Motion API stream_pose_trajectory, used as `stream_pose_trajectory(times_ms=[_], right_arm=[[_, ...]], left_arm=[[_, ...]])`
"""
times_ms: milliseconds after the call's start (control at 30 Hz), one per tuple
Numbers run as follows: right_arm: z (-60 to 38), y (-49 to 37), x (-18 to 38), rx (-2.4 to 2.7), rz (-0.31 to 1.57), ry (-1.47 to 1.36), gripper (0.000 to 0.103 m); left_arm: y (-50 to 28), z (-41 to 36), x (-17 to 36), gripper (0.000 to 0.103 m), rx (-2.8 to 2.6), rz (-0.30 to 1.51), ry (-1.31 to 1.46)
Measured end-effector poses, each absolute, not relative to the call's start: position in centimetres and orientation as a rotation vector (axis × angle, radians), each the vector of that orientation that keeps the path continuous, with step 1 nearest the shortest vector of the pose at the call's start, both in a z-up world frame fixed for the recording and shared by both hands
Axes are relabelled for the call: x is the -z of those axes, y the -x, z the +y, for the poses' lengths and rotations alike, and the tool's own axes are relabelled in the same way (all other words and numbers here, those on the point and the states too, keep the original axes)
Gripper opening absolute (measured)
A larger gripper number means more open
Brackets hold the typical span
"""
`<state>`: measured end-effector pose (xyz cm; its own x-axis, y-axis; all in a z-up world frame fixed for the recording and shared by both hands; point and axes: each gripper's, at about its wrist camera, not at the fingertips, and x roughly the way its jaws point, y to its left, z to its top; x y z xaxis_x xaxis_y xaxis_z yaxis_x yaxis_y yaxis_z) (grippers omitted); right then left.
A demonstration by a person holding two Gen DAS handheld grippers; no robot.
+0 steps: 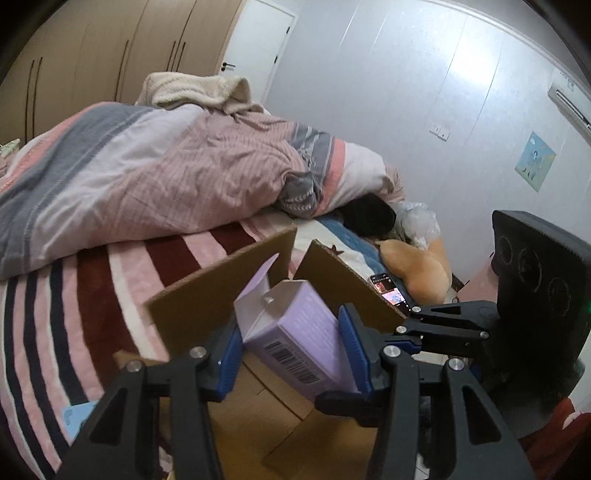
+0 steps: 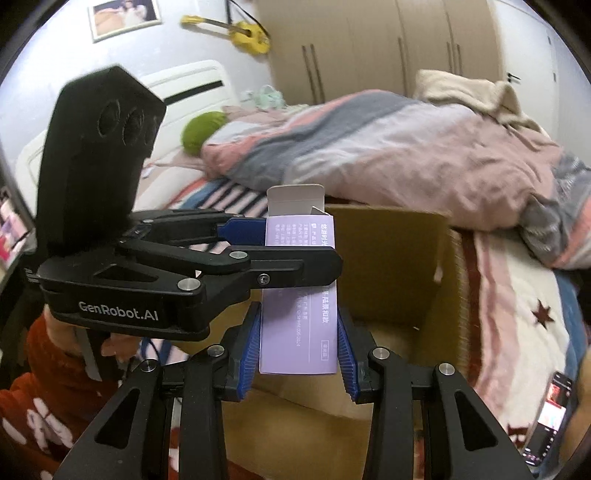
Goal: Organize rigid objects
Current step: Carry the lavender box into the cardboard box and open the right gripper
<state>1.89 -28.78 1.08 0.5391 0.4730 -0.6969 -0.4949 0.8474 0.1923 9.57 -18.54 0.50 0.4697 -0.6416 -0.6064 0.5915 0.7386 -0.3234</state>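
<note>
Both grippers are clamping the same lilac carton [image 1: 291,332], which is hanging above an open cardboard box [image 1: 221,295] sitting on the striped bed [image 1: 74,314].

The left wrist view is showing the left gripper [image 1: 290,354] with its blue pads pressing on the carton's two sides. The carton's barcode face is turning toward the lens, and its white top flap is standing open at twelve o'clock. The right gripper [image 1: 369,397] is reaching in from three o'clock, low on the carton. Only this view is showing a tan plush toy [image 1: 417,269] at two o'clock.

The right wrist view is showing the right gripper [image 2: 299,354] squeezing the carton's [image 2: 299,332] lower end, printed face toward the lens. The left gripper [image 2: 295,247] is crossing from nine o'clock and gripping higher up. Only here are a red sleeve [image 2: 33,387] at eight o'clock and a yellow toy guitar [image 2: 243,33] at twelve o'clock appearing. A lit phone [image 2: 552,410] is lying at four o'clock.
</note>
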Motion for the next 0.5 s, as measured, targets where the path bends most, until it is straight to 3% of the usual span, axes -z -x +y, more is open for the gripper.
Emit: stream_pose_trajectory(times_ms=[67,100,133,500], right_arm=[[-29.1,-2.3,-0.6,-0.544,0.833,0.034,0.035],[-29.2,-2.4,-0.3,-0.53,0.831,0.028,0.04],[-29.5,-2.5,-0.2,-0.531,0.831,0.024,0.043],[-23.4,0.2,-2.6,-0.673,0.715,0.103,0.047]], left_arm=[[-9.6,-18.8,-0.5,0.064,0.716,0.764,0.043],[-9.4,-18.6,-0.6,0.078,0.691,0.75,0.033],[-8.9,-18.0,-1.0,0.084,0.669,0.725,0.025],[-4.1,-5.6,-3.6,0.085,0.448,0.587,0.053]])
